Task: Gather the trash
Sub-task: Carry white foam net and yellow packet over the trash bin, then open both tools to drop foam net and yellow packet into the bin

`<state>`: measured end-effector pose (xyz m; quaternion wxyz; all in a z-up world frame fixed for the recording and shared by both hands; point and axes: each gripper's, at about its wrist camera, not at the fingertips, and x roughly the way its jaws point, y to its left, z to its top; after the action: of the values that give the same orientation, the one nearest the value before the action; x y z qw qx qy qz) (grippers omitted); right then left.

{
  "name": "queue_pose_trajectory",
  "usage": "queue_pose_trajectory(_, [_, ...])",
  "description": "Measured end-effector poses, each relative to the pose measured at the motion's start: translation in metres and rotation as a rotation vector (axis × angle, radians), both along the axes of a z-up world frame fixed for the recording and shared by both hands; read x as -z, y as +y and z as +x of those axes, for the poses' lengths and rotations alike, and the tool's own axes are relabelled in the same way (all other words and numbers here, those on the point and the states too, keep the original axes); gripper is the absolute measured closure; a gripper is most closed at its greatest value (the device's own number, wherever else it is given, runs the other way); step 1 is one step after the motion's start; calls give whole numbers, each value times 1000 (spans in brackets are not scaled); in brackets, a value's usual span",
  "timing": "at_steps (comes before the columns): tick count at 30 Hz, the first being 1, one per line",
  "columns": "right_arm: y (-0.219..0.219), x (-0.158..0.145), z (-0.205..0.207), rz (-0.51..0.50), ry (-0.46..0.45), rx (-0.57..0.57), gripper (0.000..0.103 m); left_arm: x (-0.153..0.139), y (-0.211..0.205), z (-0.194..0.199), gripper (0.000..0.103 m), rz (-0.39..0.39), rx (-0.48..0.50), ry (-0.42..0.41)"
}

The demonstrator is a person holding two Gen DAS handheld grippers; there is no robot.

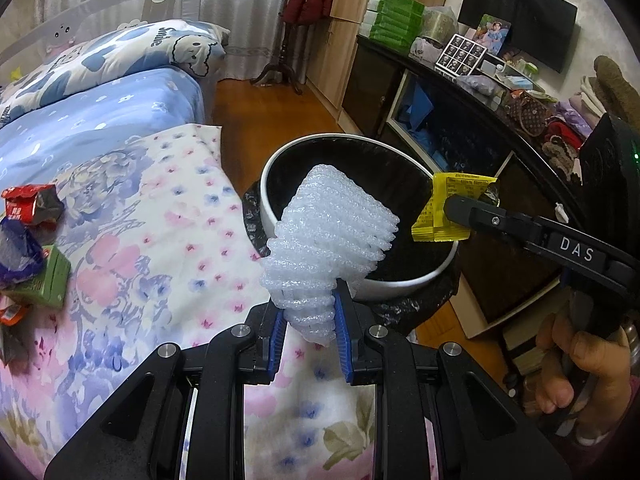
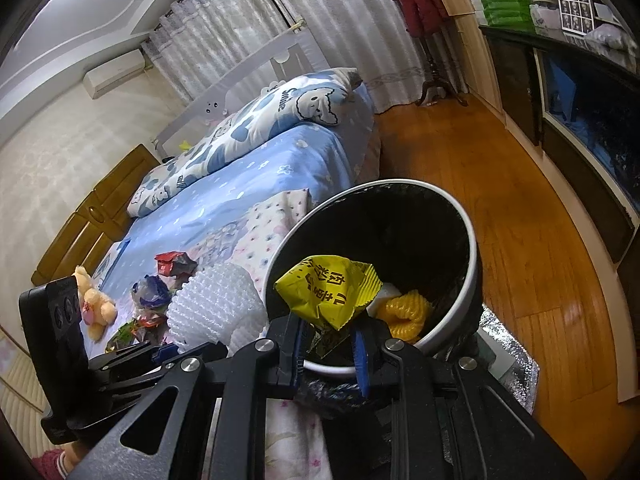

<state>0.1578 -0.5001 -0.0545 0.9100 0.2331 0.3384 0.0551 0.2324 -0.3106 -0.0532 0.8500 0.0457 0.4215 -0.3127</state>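
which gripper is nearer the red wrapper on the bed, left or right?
Left. The left gripper, shut on the white foam net, sits at the bed edge on the red wrapper's side. The right gripper, holding the yellow packet, is beyond the bin.

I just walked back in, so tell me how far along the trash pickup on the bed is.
Partly done. Already in the lined trash bin: a yellow foam net. In hand: the left gripper is shut on a white foam net, and the right gripper on a yellow wrapper, both at the bin, not yet released. Left on the bed: a red wrapper, a green carton and other scraps.
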Motion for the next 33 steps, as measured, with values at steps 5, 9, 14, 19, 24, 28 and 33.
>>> queue_pose_trajectory(5, [-8,3,5,8,14,10,81,0,-7,9,83,7,6,5])
queue_pose_trajectory(9, [-10,4,8,1,23,14,80,-2,-14,16,83,8,10,7])
queue_pose_trajectory(14, [-15,6,14,5,34,14,80,-3,-23,20,83,15,23,-3])
queue_pose_trajectory(19, [-19,8,20,15,51,19,79,-2,-31,27,82,29,27,-1])
queue_pose_trajectory(24, [-22,9,26,14,63,19,77,-1,-36,33,77,38,25,2])
queue_pose_trajectory(28, [-24,9,31,13,76,23,69,-3,-39,36,69,33,21,-2])
queue_pose_trajectory(33, [-30,9,35,27,86,43,54,-4,-41,38,51,25,18,-2])
